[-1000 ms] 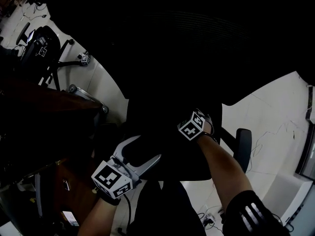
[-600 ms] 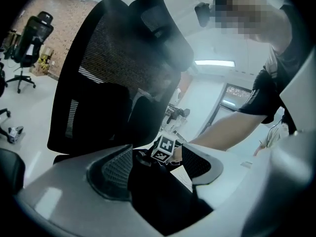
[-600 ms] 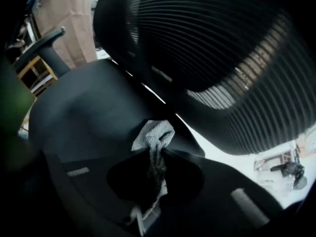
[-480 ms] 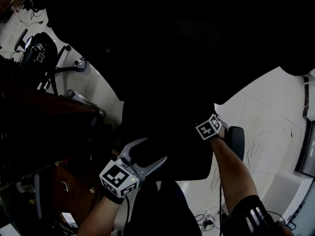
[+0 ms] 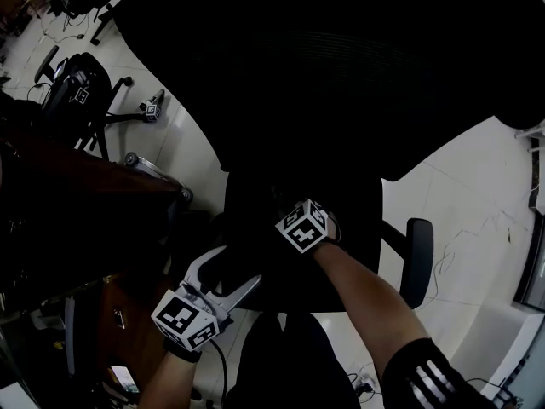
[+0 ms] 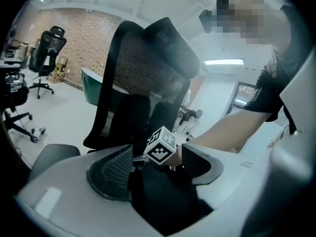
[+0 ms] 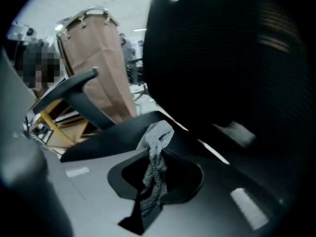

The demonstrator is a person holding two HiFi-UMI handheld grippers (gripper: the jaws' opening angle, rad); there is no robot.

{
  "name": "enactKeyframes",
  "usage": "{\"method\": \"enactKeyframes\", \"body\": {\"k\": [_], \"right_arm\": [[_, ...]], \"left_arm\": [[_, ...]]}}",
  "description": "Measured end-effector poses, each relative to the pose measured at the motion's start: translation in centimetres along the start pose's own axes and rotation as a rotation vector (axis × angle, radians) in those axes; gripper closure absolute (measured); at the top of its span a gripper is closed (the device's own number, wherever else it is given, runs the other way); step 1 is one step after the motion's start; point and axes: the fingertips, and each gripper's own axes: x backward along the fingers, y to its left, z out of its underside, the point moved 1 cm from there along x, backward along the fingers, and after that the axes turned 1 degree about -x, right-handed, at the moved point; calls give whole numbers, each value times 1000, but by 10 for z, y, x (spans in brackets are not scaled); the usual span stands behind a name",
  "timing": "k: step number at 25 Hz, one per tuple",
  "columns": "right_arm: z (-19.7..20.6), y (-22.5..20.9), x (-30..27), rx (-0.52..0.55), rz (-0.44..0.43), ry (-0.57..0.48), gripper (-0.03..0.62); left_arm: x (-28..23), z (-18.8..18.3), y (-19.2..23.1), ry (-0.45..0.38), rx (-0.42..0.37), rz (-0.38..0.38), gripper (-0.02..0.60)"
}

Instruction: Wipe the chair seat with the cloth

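Since half a second ago the right tongs point(image 7: 154, 157) have swung inward across the chair seat point(image 5: 349, 245), from the edge by the padded armrest point(image 5: 417, 258) to near the seat's middle; they are pressed together on a grey, nubbly knitted cloth point(image 7: 158, 135), which bunches into a twisted rope and pokes out beyond their tips; the cloth appears to rest on the smooth black seat, though the head view is too dark to confirm contact; the left tongs point(image 5: 230, 271) hang at the seat's front edge, spread wide and empty, their inner pads ribbed like mesh; behind the seat rises the curved black mesh backrest point(image 5: 341, 75).
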Motion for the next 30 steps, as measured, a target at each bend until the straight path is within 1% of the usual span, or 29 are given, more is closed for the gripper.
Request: {"method": "enactKeyframes", "body": {"k": [2, 5, 8, 11, 13, 16, 19, 24, 27, 30], "right_arm": [[-15, 33, -22, 39, -49, 0, 548], [-20, 70, -48, 106, -101, 23, 548], [-12, 87, -66, 144, -124, 57, 548], [1, 87, -69, 160, -120, 74, 548], [15, 78, -64, 167, -102, 98, 548], [56, 48, -45, 162, -48, 171, 548], [104, 10, -14, 113, 19, 235, 548], [171, -47, 43, 23, 118, 320, 548], [197, -72, 74, -32, 190, 349, 548], [211, -85, 91, -73, 235, 364, 548]], "left_arm": [[10, 3, 6, -4, 7, -18, 244], [19, 3, 8, -26, 27, -32, 244], [21, 7, 7, -32, 31, -29, 244], [19, 12, 3, -24, 29, -13, 244], [16, 14, 2, -19, 32, -5, 244], [6, 17, -6, -6, 35, 20, 244], [-8, 19, -19, 8, 30, 56, 244], [-30, 24, -36, 33, 27, 112, 244], [-37, 29, -46, 47, 23, 143, 244], [-40, 31, -53, 58, 14, 161, 244]]}}
